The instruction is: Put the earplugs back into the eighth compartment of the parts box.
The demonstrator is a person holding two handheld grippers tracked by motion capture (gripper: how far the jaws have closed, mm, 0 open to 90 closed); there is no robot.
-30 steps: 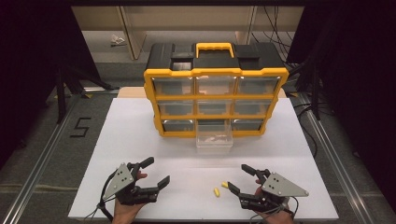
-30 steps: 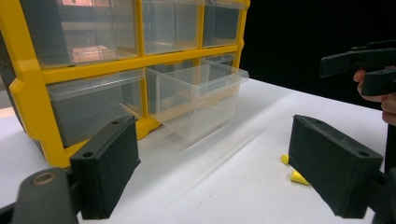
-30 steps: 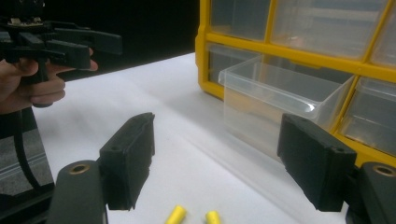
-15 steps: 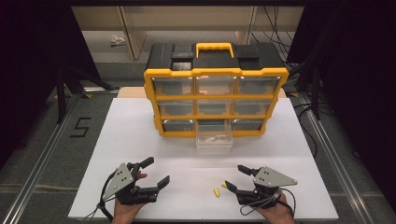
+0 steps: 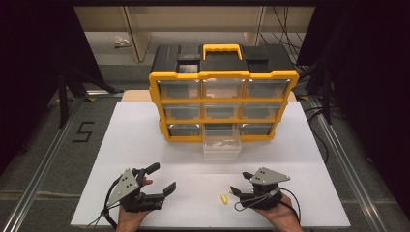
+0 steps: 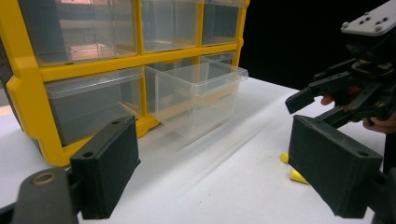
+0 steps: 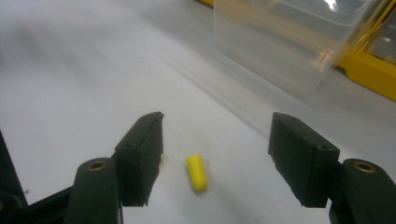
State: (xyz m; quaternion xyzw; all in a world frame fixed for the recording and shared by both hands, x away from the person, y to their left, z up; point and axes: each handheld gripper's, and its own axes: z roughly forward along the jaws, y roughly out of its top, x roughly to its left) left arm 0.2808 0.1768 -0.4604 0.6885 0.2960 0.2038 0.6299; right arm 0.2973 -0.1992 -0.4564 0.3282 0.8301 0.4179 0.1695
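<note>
Two yellow plugs (image 6: 296, 176) lie lower right on the counter (image 5: 145, 140), none yet in the pulled-out drawer (image 5: 221, 145); the right claw (image 7: 212, 158), spread but just narrowing, straddles one, left claw (image 5: 157, 181) spread, idle.

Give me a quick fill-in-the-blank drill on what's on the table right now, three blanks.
1. The small earplug between the right hand-held gripper jaws is ____ in colour.
2. The pulled-out clear drawer belongs to the organizer's ____ row.
3. The right hand-held gripper's pads ____ touch the earplug.

Missing words: yellow; bottom; don't
</note>
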